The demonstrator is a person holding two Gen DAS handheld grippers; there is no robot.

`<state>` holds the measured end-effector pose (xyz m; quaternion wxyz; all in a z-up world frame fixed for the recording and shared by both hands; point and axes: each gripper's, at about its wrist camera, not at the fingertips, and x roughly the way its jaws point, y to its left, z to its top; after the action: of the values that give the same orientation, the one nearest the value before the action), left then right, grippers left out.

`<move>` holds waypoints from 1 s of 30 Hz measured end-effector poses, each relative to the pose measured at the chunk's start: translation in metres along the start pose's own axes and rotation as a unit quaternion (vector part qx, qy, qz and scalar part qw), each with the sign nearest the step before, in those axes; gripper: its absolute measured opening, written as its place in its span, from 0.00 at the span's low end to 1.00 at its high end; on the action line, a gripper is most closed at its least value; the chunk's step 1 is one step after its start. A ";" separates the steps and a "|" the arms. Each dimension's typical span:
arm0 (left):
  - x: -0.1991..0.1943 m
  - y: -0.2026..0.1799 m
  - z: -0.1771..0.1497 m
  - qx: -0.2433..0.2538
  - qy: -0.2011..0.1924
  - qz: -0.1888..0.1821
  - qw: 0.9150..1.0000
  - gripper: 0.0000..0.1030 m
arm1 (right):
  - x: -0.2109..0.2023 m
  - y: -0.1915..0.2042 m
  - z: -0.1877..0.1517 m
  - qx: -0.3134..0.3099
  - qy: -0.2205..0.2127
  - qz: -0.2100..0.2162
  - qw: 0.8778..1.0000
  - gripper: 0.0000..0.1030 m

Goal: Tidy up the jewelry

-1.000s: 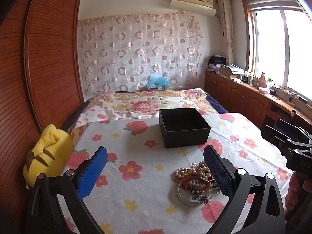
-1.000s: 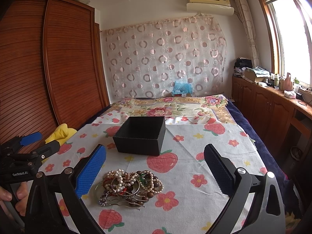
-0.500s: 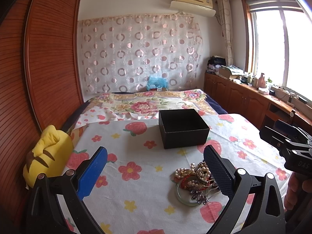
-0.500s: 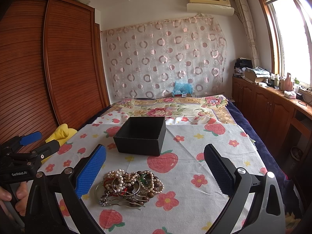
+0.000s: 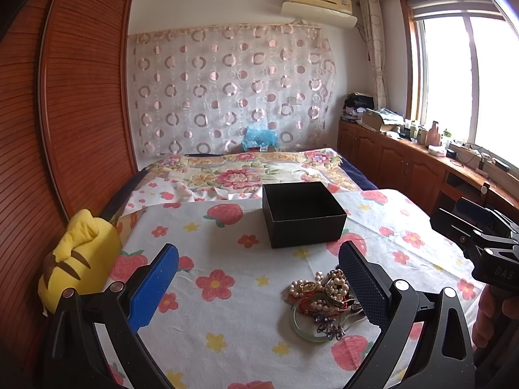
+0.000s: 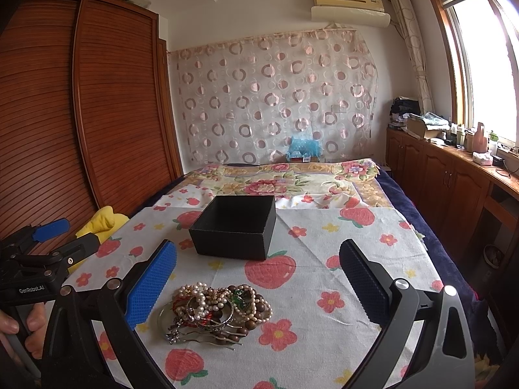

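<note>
Slatted wooden wardrobe (image 6: 65,123), circle-patterned curtain (image 6: 275,103), bright window (image 5: 470,81)

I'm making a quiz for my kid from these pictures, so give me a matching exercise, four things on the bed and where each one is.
Things:
1. black box
2. jewelry pile
3. yellow plush
4. blue bundle

Places:
A. at the bed's left edge by the wardrobe
B. at the far end by the curtain
C. nearest the grippers
D. mid-cloth, beyond the pile

Pairs: 1-D, 2-C, 3-A, 4-B
</note>
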<state>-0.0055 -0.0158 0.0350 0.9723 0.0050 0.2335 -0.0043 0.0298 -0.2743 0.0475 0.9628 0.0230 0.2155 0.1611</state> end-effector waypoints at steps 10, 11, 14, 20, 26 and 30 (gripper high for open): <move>0.001 -0.011 0.007 0.005 0.016 -0.004 1.000 0.93 | 0.002 -0.002 -0.001 0.000 0.005 0.001 1.000 0.98; 0.003 -0.010 0.005 0.004 0.020 -0.006 1.000 0.93 | 0.003 -0.003 -0.001 0.001 0.007 0.000 1.000 0.98; 0.009 -0.005 -0.007 0.000 0.027 -0.005 1.000 0.93 | 0.008 -0.009 -0.005 0.004 0.011 -0.002 1.000 0.98; 0.023 -0.002 -0.019 -0.001 0.046 -0.012 0.999 0.93 | 0.009 -0.008 -0.011 0.004 0.021 0.000 1.000 0.98; 0.037 0.001 -0.030 0.000 0.068 -0.025 0.997 0.93 | 0.016 -0.008 -0.017 -0.001 0.034 0.002 0.999 0.98; 0.045 0.000 -0.035 0.003 0.082 -0.034 0.996 0.93 | 0.021 -0.008 -0.024 -0.008 0.044 0.005 0.999 0.93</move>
<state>0.0189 -0.0156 -0.0169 0.9492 0.0007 0.3123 -0.0376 0.0397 -0.2753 0.0164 0.9518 0.0097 0.2563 0.1683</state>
